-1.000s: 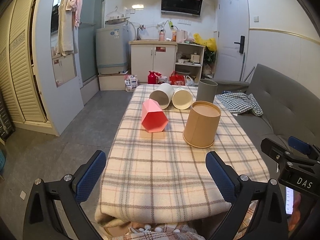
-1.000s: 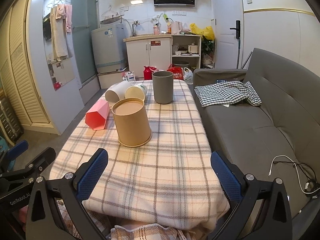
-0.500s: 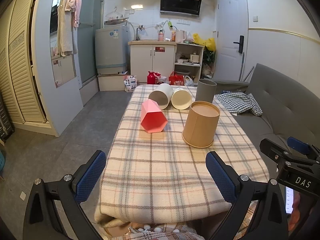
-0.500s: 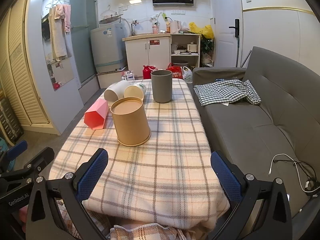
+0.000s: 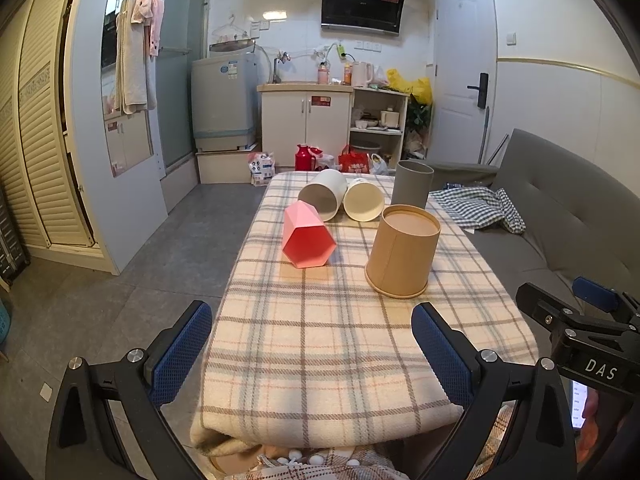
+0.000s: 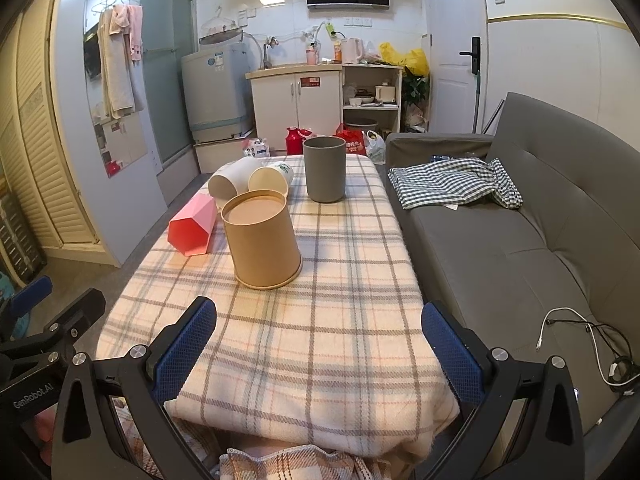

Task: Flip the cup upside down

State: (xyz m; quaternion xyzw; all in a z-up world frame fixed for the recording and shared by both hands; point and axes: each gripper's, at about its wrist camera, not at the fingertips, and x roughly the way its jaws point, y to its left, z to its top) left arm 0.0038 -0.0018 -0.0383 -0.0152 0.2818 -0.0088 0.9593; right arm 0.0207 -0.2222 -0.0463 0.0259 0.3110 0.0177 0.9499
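Several cups sit on a plaid-covered table [image 5: 320, 340]. A tan cup [image 5: 402, 250] [image 6: 262, 238] stands upside down, nearest me. A grey cup [image 5: 413, 184] [image 6: 324, 174] stands upright at the far end. A pink hexagonal cup [image 5: 306, 236] [image 6: 192, 230] lies on its side. A white cup [image 5: 322, 194] [image 6: 230, 180] and a cream cup [image 5: 363, 199] [image 6: 270, 180] lie on their sides, mouths toward me. My left gripper [image 5: 312, 344] and right gripper [image 6: 318, 342] are open and empty, above the table's near edge.
A grey sofa [image 6: 520, 240] runs along the table's right side, with a checked cloth [image 6: 452, 182] and a white cable [image 6: 568, 328] on it. Tiled floor [image 5: 140, 272] lies to the left. Cabinets and a washing machine [image 5: 224, 104] stand at the back.
Both views have shifted very slightly. The cups have not moved and both grippers stay open.
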